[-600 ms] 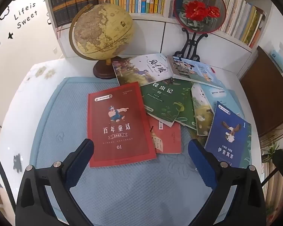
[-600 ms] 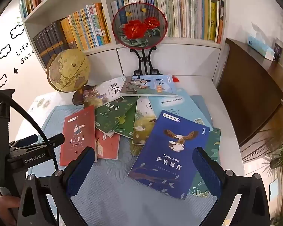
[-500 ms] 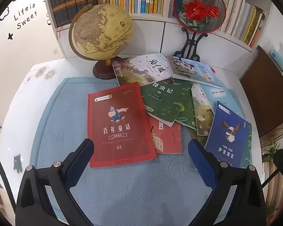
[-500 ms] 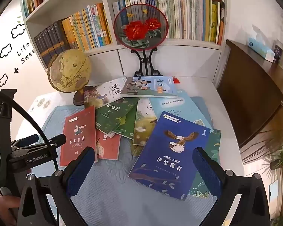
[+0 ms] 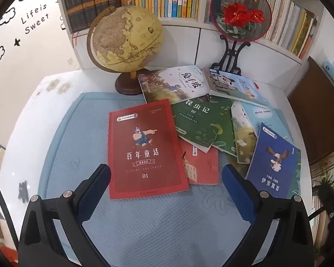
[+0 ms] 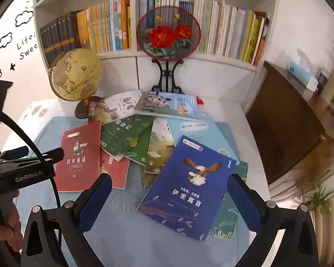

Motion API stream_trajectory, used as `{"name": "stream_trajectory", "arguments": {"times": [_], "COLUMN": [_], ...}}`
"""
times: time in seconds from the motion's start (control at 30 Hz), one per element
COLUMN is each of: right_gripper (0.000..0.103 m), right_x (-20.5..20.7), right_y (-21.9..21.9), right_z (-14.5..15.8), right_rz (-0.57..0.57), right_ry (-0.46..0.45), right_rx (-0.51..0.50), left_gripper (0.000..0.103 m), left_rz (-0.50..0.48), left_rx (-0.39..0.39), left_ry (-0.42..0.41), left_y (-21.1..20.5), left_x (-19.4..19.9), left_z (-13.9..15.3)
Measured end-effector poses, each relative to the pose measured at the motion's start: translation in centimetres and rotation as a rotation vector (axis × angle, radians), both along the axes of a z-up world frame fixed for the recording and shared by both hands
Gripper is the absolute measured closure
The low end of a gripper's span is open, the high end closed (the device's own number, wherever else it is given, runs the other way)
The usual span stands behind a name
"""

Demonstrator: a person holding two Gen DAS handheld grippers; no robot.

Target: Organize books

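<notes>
Task at start, by look of it: nothing stacked. Books lie scattered, overlapping, on light-blue mat [image 5: 62, 138]: red book [image 5: 144, 149] near left, blue eagle book [image 6: 189, 184] near right, green book [image 5: 200, 120] between, farther back. Left gripper [image 5: 165, 180] spread wide, empty, above mat. Right gripper [image 6: 169, 192] spread, empty, over blue eagle book. All gathering left.

My left hand-held gripper [image 5: 165, 178] has a black frame with two dark blue ribbed pads [image 5: 238, 191] and silver screw heads along its arms. My right hand-held gripper [image 6: 169, 192] is built the same. Seen from the right one, the left unit's black body carries grey "GenRobot.AI" lettering [image 6: 29, 176], and a black cable [image 6: 33, 151] arcs over it.
</notes>
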State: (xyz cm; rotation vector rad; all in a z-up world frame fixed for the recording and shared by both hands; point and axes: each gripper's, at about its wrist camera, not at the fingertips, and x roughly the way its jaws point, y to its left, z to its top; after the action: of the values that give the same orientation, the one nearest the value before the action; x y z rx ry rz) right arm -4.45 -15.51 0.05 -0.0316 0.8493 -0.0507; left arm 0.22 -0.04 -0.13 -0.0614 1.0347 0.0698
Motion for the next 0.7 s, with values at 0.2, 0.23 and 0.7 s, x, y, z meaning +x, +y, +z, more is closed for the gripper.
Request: {"name": "stream_trajectory", "arguments": {"times": [0.2, 0.23, 0.7], "right_gripper": [0.000, 0.000, 0.000], "right_x": [-0.2, 0.2, 1.3], "right_y": [-2.1, -2.4, -2.4], "right_z": [0.0, -0.2, -0.4], "right_rz": [-0.061, -0.060, -0.039], "right_ry": [-0.155, -0.158, -0.186], "right_rx": [0.014, -0.006, 0.006], "left_gripper": [0.004, 0.004, 0.004], "left_rz": [-0.043, -0.048, 0.066], "left_rx": [0.062, 0.077, 0.039], "left_ry": [0.010, -0.001, -0.021], "left_y": [-0.9, -1.1, 1.4], "left_x": [0.6, 0.5, -0.1], "left_z": [-0.2, -0.1, 0.7]}}
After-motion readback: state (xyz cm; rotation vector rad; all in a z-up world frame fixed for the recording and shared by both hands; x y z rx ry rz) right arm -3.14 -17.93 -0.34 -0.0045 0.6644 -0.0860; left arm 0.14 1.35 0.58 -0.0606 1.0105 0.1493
